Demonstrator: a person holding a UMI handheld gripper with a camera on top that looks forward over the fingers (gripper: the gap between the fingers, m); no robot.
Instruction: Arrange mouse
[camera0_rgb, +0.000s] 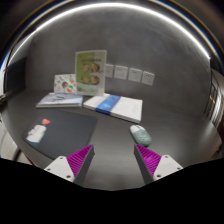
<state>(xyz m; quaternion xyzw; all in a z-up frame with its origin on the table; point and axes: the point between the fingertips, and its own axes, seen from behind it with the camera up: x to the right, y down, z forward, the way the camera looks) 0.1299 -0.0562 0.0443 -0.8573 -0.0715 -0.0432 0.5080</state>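
A pale grey-green mouse (140, 133) lies on the grey table (110, 150), just ahead of my right finger and slightly outside it. A dark mouse mat (62, 132) lies ahead to the left of my left finger. My gripper (112, 158) is open and empty, its magenta pads (80, 160) apart above the bare table, with nothing between them.
A small white item with a red part (38, 133) rests on the dark mat's left side. Books and papers (113, 105) lie further back, one blue-green booklet (58, 100) to the left. A poster (90, 68) and cards stand against the back wall.
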